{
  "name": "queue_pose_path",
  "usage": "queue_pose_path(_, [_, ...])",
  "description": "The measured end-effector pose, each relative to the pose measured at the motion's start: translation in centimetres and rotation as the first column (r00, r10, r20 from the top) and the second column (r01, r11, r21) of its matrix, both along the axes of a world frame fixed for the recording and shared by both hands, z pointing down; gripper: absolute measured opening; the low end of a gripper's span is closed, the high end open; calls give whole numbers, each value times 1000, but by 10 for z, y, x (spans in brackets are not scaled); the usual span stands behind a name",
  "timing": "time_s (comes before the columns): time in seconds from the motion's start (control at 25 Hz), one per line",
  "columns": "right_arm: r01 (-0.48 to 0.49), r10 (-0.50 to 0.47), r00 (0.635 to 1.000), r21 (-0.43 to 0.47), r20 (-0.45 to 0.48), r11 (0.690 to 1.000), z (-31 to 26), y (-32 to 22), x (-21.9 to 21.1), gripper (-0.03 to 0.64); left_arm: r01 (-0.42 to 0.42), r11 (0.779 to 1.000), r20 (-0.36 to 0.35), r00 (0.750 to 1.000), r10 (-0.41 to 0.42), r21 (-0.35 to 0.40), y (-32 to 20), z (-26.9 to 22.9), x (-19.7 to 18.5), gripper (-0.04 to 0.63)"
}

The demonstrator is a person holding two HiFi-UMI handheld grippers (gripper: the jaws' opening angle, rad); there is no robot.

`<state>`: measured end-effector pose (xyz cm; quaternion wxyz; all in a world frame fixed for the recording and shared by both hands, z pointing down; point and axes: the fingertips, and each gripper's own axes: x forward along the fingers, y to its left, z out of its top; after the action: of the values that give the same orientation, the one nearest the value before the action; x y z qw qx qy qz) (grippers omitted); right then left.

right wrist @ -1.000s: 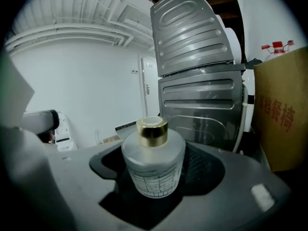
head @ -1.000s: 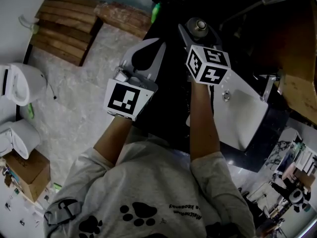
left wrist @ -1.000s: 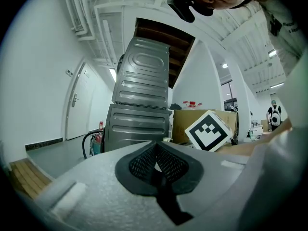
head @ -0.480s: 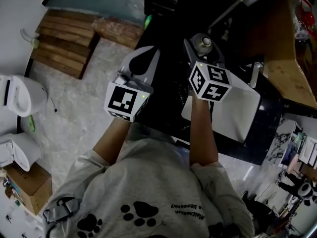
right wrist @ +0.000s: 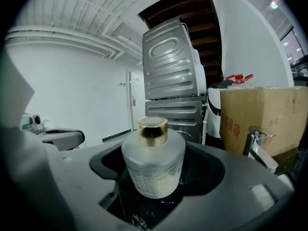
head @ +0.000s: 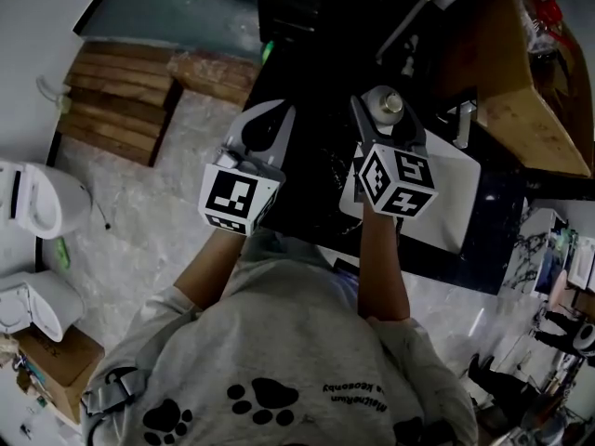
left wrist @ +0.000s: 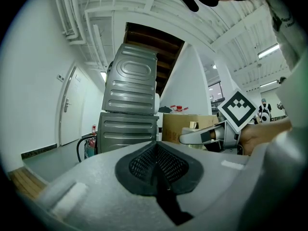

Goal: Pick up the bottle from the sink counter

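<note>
A frosted glass bottle [head: 386, 103] with a gold cap stands upright between the jaws of my right gripper [head: 385, 111], which is shut on it. In the right gripper view the bottle [right wrist: 154, 165] fills the dark gap between the jaws, with black speckled counter just beneath it. Whether its base touches the counter I cannot tell. My left gripper [head: 271, 119] hovers over the counter's left edge, shut with nothing in it. Its mesh pads [left wrist: 156, 163] meet in the left gripper view, where the right gripper [left wrist: 211, 134] shows at the right.
The black counter [head: 307, 175] holds a white sink [head: 437, 203] with a chrome faucet [head: 462, 124] right of the bottle. A cardboard box [right wrist: 269, 114] and stacked grey machines [left wrist: 130, 109] stand behind. Wooden boards [head: 121, 91] and a toilet [head: 28, 198] are on the floor at left.
Both grippers sit lower in the head view than a second ago. The bottle has stayed between the right jaws and now lies nearer the faucet and sink.
</note>
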<state>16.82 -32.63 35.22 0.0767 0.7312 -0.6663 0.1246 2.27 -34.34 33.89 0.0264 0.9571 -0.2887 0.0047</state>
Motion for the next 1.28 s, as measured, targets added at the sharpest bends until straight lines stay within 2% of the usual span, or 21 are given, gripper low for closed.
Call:
queue_pose_path(0.36, [-8, 11, 999, 59, -36, 998, -24, 39, -20, 333, 29, 999, 33, 999, -28, -20, 25, -2, -14, -2])
queue_pose_path(0.76, [55, -49, 996, 97, -68, 994, -40, 69, -45, 333, 82, 997, 30, 996, -82, -10, 56, -21, -13, -2])
queue_pose_path(1.28, [151, -142, 986, 101, -88, 983, -33, 101, -53, 334, 117, 993, 42, 992, -118, 5, 93, -22, 0, -2])
